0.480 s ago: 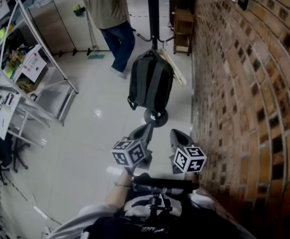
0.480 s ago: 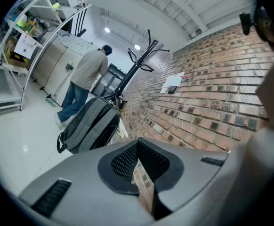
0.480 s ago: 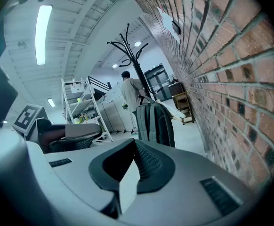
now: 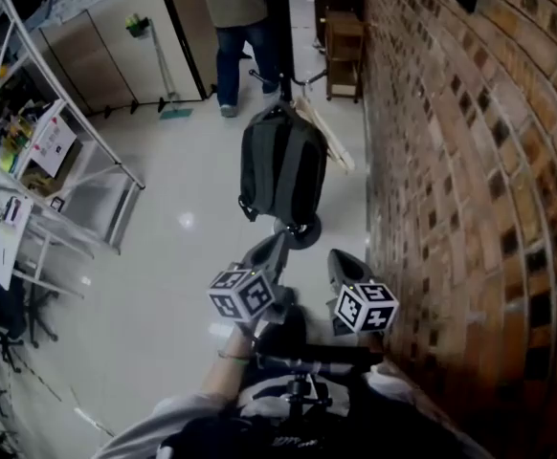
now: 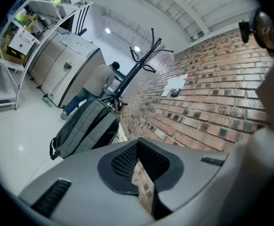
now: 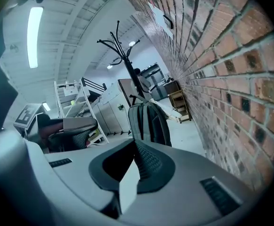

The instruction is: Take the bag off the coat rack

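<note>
Now bag [image 4: 280,175] hangs on coat rack [image 4: 277,27], long axis vertical; left claw [image 4: 278,245], right claw [image 4: 338,258] closed

Hand-held tools: left gripper [image 4: 277,247] has smooth grey moulded shell, broad grey fingers [image 5: 80,178], black mesh-textured pads [image 5: 125,163] and dark slotted vents [image 5: 52,197]. White cube [image 4: 244,295] with black square markers sits at rear. Right gripper [image 4: 341,259] has same grey shell and own marker cube [image 4: 365,306]. Thin band [image 4: 229,356] on left wrist. Pale sleeve [image 4: 159,421]. Black bar mount [image 4: 307,360] at chest.
</note>
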A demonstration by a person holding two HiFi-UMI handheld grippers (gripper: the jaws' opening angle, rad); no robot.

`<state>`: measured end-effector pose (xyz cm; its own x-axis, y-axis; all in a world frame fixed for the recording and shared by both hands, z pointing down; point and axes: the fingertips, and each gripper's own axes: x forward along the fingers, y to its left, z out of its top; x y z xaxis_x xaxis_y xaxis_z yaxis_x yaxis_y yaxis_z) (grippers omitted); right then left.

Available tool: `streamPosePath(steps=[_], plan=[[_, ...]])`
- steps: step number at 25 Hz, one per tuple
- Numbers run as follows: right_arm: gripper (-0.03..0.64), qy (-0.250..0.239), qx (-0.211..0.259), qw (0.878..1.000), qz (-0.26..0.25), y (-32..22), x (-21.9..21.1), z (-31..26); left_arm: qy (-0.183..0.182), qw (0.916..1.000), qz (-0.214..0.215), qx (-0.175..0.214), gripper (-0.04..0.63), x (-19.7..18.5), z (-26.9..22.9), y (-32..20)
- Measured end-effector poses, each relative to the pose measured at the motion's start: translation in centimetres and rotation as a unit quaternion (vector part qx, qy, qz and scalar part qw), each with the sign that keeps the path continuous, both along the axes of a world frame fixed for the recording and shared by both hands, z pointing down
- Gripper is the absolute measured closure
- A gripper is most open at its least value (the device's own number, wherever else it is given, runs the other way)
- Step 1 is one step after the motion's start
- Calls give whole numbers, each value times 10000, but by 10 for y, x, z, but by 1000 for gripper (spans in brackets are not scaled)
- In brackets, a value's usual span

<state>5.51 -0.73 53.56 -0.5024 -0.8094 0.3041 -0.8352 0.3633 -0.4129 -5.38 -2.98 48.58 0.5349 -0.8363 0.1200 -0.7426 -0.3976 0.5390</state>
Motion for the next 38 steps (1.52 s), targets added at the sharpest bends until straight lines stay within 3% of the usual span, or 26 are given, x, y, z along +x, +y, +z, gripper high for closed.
streamPosePath(steps=[11, 13, 18, 20, 21, 29, 38], plan=[[617, 57, 16, 9985, 541, -122, 0, -12, 113, 9990, 394, 170, 598, -7, -20, -139], [617, 58, 35, 9978, 658, -145, -2, -19, 150, 9983, 525, 185, 528, -7, -25, -165], [617, 95, 170, 9958, 891, -193, 1, -29, 244, 9966, 770, 140, 523, -4, -28, -223], [617, 155, 124, 9942, 1056, -204, 6, -29, 222, 9965, 804, 98, 484, -3, -27, -243], [617, 175, 80, 9935, 1124, -209, 7, -29, 203, 9965, 808, 80, 458, -2, -25, -252], [617, 115, -184, 9913, 1298, -238, 22, -21, 295, 9966, 711, -282, 439, 9, -6, -300], [617, 278, -121, 9975, 631, -278, 28, -24, 486, 9979, 160, -391, 439, 9, -4, -334]])
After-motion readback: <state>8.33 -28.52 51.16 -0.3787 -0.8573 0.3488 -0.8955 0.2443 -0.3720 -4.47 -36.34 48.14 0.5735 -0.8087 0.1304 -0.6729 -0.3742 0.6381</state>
